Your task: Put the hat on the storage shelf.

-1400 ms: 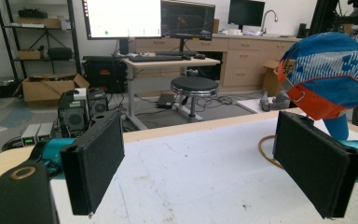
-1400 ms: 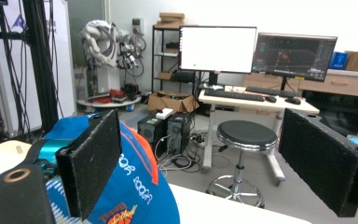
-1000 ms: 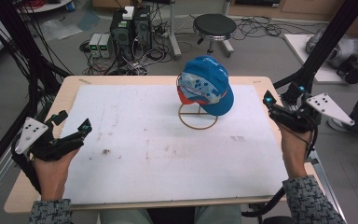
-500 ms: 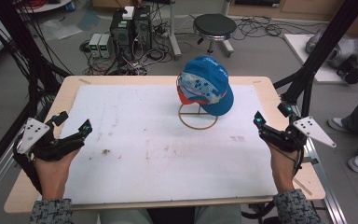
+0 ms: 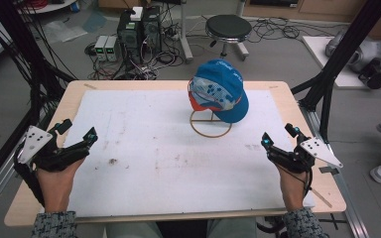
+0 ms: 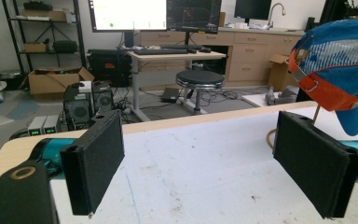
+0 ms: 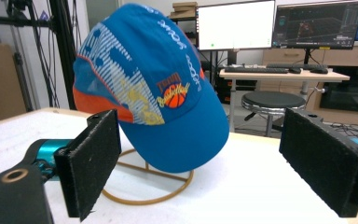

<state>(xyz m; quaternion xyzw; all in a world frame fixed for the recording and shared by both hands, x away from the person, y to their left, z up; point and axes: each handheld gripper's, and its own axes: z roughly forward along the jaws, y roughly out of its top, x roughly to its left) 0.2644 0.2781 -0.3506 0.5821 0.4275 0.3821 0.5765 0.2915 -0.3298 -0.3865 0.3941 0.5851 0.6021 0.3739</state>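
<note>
A blue and orange baseball cap (image 5: 220, 95) rests on a thin wooden ring stand (image 5: 211, 124) at the table's far middle. My left gripper (image 5: 78, 132) is held low at the front left, jaws wide apart, nothing between them. In the left gripper view the cap (image 6: 338, 65) appears at the right beyond the open gripper (image 6: 212, 163). My right gripper (image 5: 279, 135) sits at the front right, open and empty, pointing at the cap (image 7: 147, 84), which stands just beyond the gripper (image 7: 214, 158).
A white sheet (image 5: 178, 148) covers most of the wooden table (image 5: 287, 91). A round stool (image 5: 227, 27) and computer boxes (image 5: 139, 25) stand on the floor behind the table. Black frame legs (image 5: 332, 84) rise at both sides.
The right gripper has moved back toward the table's front and slightly inward. The left gripper and the cap have stayed where they were.
</note>
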